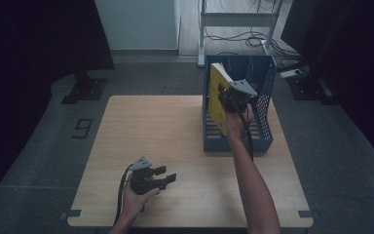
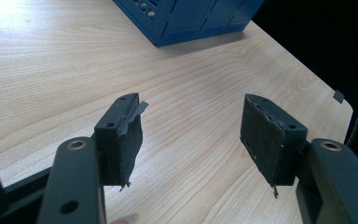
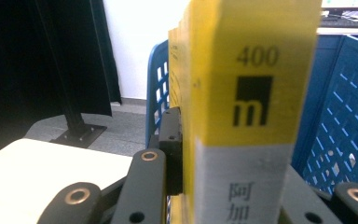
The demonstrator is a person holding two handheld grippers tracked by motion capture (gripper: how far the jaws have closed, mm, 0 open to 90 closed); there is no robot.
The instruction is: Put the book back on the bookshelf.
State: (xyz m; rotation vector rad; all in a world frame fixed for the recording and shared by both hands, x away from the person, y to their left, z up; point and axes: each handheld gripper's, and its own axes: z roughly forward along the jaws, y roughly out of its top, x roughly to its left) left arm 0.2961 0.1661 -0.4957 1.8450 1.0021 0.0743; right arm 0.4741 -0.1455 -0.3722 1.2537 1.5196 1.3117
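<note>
A yellow book (image 1: 217,92) with a grey band on its spine (image 3: 251,116) stands tilted over the left part of a blue file rack (image 1: 264,83). My right gripper (image 1: 226,97) is shut on the yellow book, holding it above the rack's floor; its left jaw presses on the cover in the right gripper view. Near the table's front edge a hand holds my left gripper (image 1: 168,175) low over the bare wood. It is open, with nothing between its black pads (image 2: 265,135).
The wooden table (image 1: 151,131) has free room left of the rack. The blue file rack's corner (image 2: 186,23) lies ahead of the left gripper. Beyond the table are a white frame leg (image 1: 200,44), floor cables and dark curtains.
</note>
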